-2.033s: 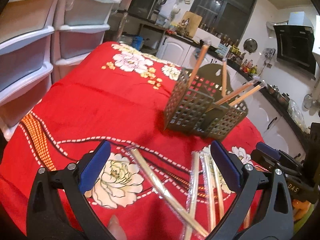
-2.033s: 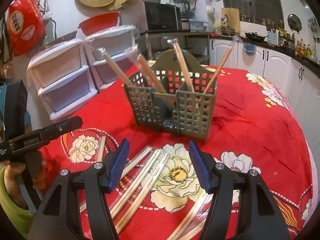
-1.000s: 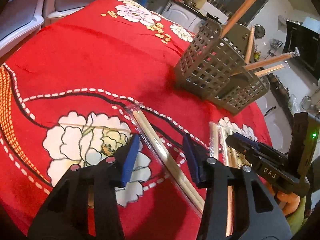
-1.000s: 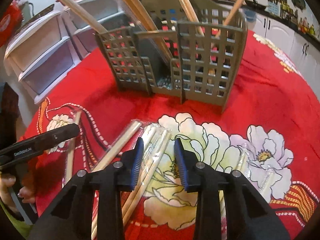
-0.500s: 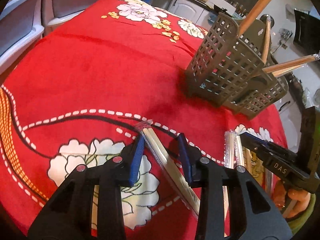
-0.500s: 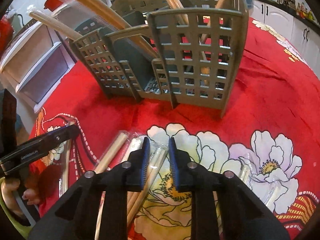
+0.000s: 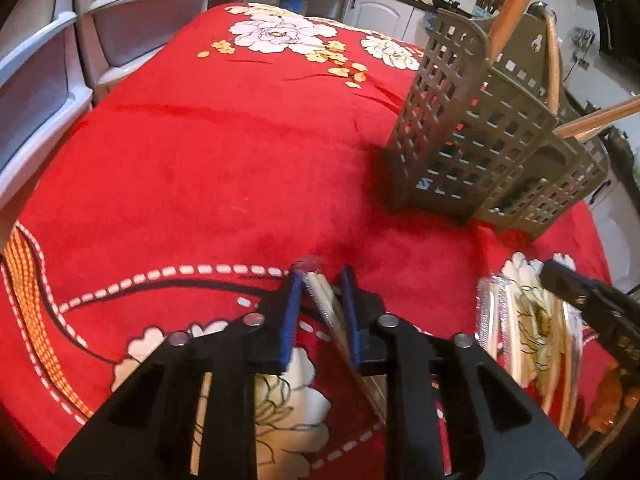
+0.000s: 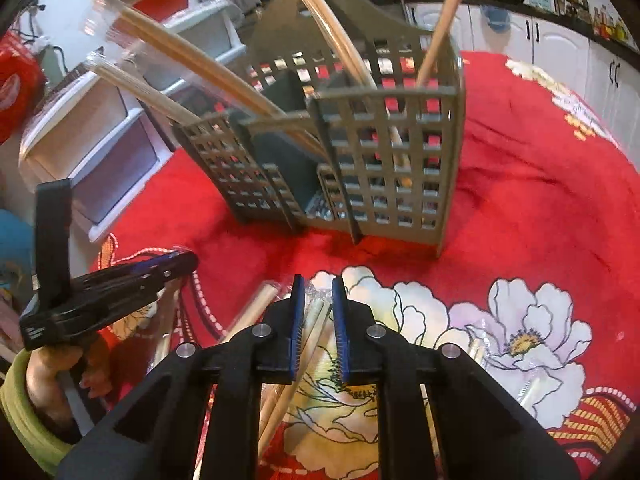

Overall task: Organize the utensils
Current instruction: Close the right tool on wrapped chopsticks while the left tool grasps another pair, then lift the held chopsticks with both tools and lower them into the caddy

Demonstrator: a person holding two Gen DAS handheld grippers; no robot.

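A grey slotted utensil caddy stands on the red floral tablecloth, with several wrapped chopstick pairs leaning in its compartments; it also shows in the right wrist view. My left gripper is shut on a plastic-wrapped chopstick pair lying on the cloth. My right gripper is shut on another wrapped chopstick pair from the loose bunch in front of the caddy. More wrapped pairs lie to the right in the left wrist view.
White plastic drawer units stand beyond the table's left edge. Kitchen counters and white cabinets line the back. The left gripper's body and hand show at the left of the right wrist view.
Both grippers came down to the cloth and closed from wide open onto wrapped chopstick pairs. Both cameras moved closer to the caddy.
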